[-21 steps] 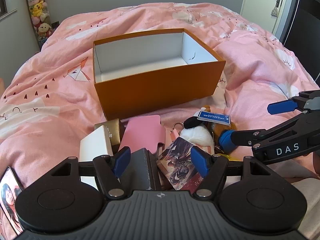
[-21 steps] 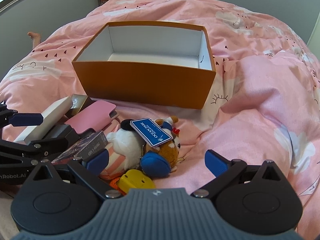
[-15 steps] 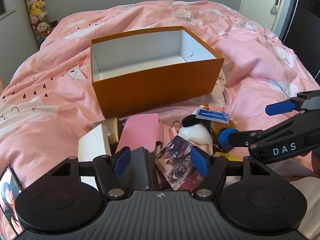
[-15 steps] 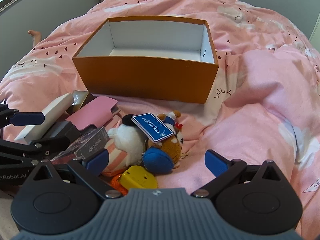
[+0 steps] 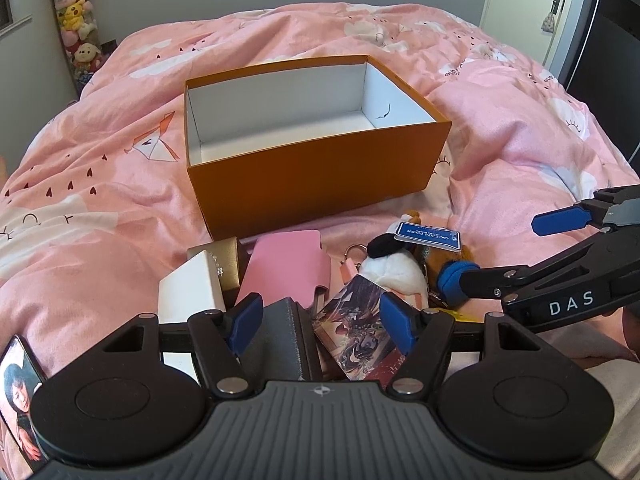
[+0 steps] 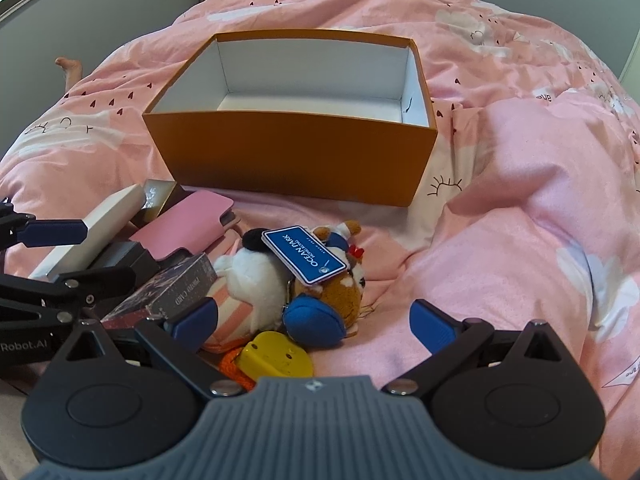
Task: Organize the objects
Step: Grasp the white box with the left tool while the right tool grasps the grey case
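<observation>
With both the left hand-held gripper [image 5: 320, 316] and right hand-held gripper [image 6: 314, 318] held apart over the clutter beside the empty orange box [image 5: 320, 184], the keyring-linked plush toys [image 6: 280, 276] could be dragged out together.

Open box [image 5: 316, 184] behind item pile, plush toys [image 6: 280, 280] right of card box [image 6: 176, 292]

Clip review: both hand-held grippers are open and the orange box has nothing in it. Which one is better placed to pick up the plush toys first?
Probably the right hand-held gripper: it sits open right at the plush toys. The left hand-held gripper faces the card box instead.
</observation>
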{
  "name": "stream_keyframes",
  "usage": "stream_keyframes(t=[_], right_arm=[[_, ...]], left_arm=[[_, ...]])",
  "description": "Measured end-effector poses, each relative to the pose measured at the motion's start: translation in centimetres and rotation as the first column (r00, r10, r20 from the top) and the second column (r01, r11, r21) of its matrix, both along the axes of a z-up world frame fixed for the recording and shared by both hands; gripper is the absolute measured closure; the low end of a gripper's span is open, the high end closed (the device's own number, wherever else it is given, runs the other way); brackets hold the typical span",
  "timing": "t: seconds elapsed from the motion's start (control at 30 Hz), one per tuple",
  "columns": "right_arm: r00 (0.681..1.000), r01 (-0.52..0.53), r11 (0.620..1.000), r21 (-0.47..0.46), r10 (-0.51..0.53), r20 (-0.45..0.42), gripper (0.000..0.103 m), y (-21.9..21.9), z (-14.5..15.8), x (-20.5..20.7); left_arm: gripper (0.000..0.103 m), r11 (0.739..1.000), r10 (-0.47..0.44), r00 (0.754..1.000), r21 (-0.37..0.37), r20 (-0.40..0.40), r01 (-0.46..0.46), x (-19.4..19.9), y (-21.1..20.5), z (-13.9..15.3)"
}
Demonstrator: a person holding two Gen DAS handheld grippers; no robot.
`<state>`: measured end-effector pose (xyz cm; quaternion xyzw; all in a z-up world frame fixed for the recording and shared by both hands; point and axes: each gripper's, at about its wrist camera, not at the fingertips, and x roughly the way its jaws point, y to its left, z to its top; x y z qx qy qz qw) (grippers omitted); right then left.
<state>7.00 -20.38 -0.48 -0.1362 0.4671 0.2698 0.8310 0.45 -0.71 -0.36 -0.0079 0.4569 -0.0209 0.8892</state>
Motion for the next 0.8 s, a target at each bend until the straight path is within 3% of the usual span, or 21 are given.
stream_keyframes(t=[0.23, 0.33, 0.43, 0.5, 0.63, 0.8], right_arm=[[1.0, -0.025, 1.0, 0.009, 0.025, 0.002, 0.006, 0.0, 0.6, 0.9], [0.999, -0.054, 0.998, 0.025, 0.054, -0.007, 0.026, 0.5, 1.3, 1.8], [0.995, -0.089, 0.995, 0.054, 0.09, -0.03, 0.035, 1.6, 1.8, 2.9], [0.992, -0.111, 0.991, 0.078, 0.115, -0.056, 0.047, 2.5, 1.8, 3.5], [0.977, -0.167, 0.98, 0.105, 0.179, -0.118, 0.049, 5.2, 1.5, 4.4], [0.953, -0.24, 0.965, 0.104, 0.254, -0.167, 0.049, 8.5, 0.9, 4.7]], left_arm=[[0.029, 0.998, 0.035, 0.999, -0.058, -0.023, -0.037, 0.1, 3.0, 1.4], [0.029, 0.994, 0.084, 0.996, -0.066, -0.043, -0.087, 0.4, 5.1, 1.7], [0.029, 0.99, 0.135, 0.989, -0.044, -0.063, -0.138, 0.8, 6.7, 1.6], [0.029, 0.987, 0.147, 0.985, -0.054, -0.093, -0.153, 1.5, 7.6, 1.2], [0.03, 0.982, 0.141, 0.974, -0.097, -0.175, -0.16, 3.4, 8.9, -0.4], [0.028, 0.983, 0.155, 0.942, -0.047, -0.299, -0.176, 5.4, 9.9, -3.0]])
